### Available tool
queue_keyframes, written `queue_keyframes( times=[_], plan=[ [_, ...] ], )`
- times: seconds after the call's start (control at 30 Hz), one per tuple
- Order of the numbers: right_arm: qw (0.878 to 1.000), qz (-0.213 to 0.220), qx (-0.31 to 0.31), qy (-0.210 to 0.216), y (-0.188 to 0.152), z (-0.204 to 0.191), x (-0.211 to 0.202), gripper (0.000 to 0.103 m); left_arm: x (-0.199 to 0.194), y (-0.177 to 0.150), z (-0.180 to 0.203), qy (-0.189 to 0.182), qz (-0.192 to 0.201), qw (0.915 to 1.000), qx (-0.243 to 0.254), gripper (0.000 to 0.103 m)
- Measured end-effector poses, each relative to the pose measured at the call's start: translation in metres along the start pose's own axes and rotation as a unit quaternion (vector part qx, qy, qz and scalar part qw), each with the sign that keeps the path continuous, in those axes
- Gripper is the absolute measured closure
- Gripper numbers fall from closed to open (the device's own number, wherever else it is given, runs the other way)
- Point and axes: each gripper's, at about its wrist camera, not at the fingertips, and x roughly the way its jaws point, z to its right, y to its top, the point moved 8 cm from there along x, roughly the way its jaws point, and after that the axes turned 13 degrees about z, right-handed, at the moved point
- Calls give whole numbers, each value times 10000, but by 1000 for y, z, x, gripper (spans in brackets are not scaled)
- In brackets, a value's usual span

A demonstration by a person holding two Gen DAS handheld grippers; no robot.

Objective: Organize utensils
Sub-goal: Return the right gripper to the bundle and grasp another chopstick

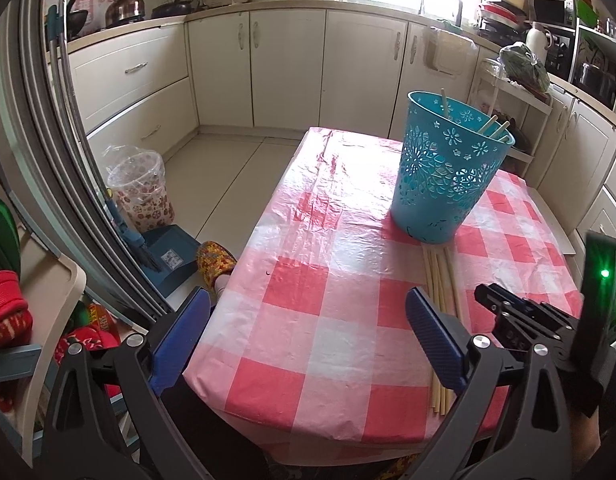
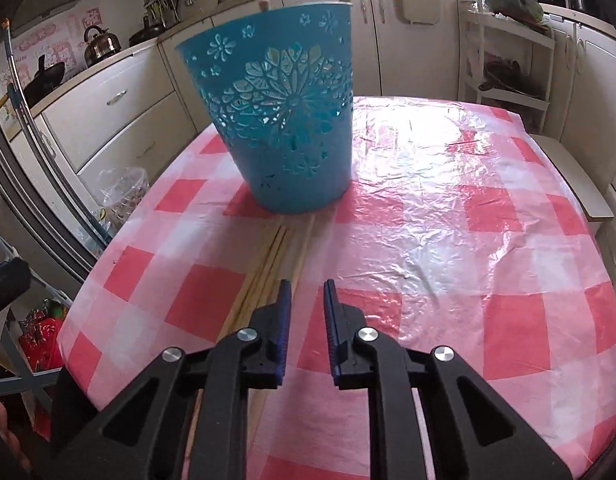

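From my right wrist camera the chopsticks on the table (image 2: 268, 264) run under my right gripper (image 2: 307, 292), near ends hidden. The blue basket (image 1: 444, 176) hides most of the chopsticks inside it (image 1: 493, 125).

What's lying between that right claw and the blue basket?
Loose chopsticks lie on the checked tablecloth, running from the blue basket back toward the right claw. The right wrist view shows it best.

No text reads clearly. The pink wall decoration (image 2: 48, 52) at far left behind the steel kettle (image 2: 101, 43) carries characters, and the blue dustpan (image 1: 170, 258) bears a white label, possibly a code; both too blurred.
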Motion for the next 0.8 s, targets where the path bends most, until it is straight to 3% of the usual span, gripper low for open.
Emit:
queue_keyframes(
  times=[0.23, 0.47, 0.8],
  plan=[
    [9994, -286, -109, -160, -13, -2, 14, 88, 4, -4, -4, 30, -78, 9999, -56, 9],
    [9991, -269, -221, -222, -14, 4, 12, 98, 7, -6, -4, 22, -119, 9999, -38, 9],
    [9993, -235, 117, -272, -13, 32, 1, 100, 10, -10, -2, 25, -182, 9998, 2, 9]
  ],
)
